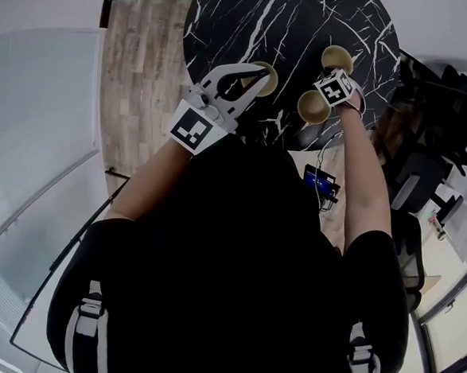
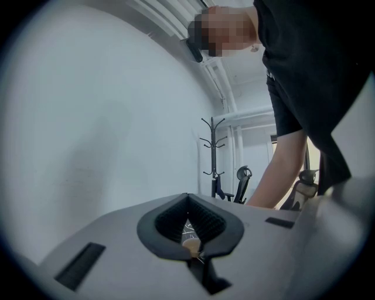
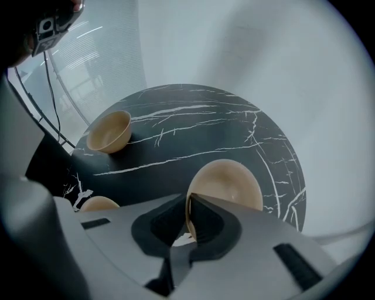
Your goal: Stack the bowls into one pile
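Three bowls on one marble table (image 3: 193,117): upper-left bowl (image 3: 109,130), lower-left bowl (image 3: 98,204), and centre bowl (image 3: 228,181), its rim pinched by the right gripper (image 3: 188,202); left gripper (image 2: 187,199) closed, empty.

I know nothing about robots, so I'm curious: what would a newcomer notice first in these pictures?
The round black marble table with white veins stands out, with three tan bowls. The right gripper has its jaws on the rim of the nearest bowl, while the left gripper seems to pinch the edge of a second bowl at the table's near side.
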